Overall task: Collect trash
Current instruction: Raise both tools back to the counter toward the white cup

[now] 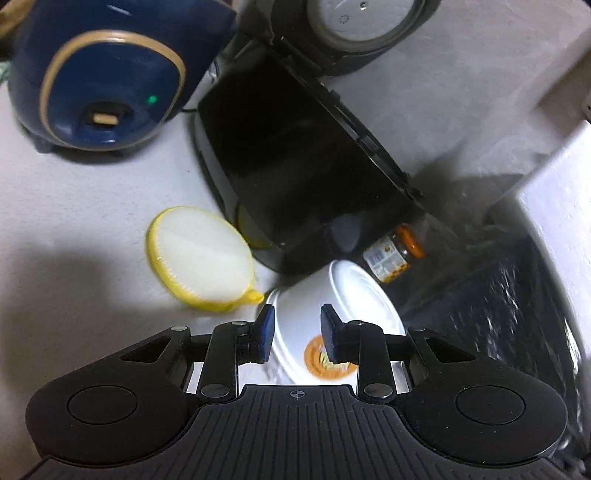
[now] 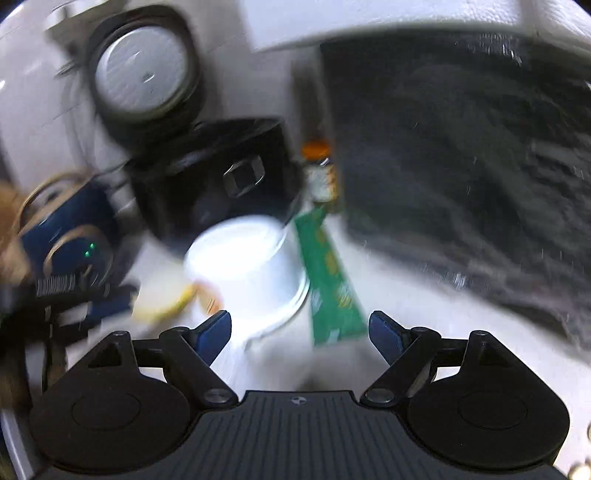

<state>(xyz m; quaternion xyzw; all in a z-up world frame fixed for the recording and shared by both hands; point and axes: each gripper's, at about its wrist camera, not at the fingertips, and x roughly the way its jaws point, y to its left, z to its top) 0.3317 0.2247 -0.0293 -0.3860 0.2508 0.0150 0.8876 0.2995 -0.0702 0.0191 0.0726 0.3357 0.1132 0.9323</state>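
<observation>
Countertop scene, taken from two wrist cameras. The black trash bag (image 2: 461, 177) fills the far right of the right wrist view; its mouth cannot be made out through the blur. The black appliance (image 1: 295, 166) stands at centre and serves here as landmark. Behind it lies an open cooker lid (image 1: 354, 18); to its left, a blue appliance (image 1: 99, 85) with a green lamp.

Directly in front of the black appliance, touching or nearly touching its base, lies the white disposable cup (image 1: 332, 321), tipped on its side with its orange-printed wall toward the left wrist camera. A yellow-rimmed scrubber (image 1: 201, 258) lies left of the cup; a small orange-capped jar (image 1: 395, 254) stands at the appliance's right corner. A green wrapper (image 2: 328, 277) lies along the counter from the jar toward the right gripper (image 2: 299, 328), its long axis running away from the camera, just right of the cup.

The left gripper (image 1: 297, 332) is partly closed, fingers straddling the cup; contact cannot be confirmed. The right gripper is spread wide and empty, with the wrapper's near end between its fingers. Judged from this, the left is nearer the cup and the right nearer the wrapper.
</observation>
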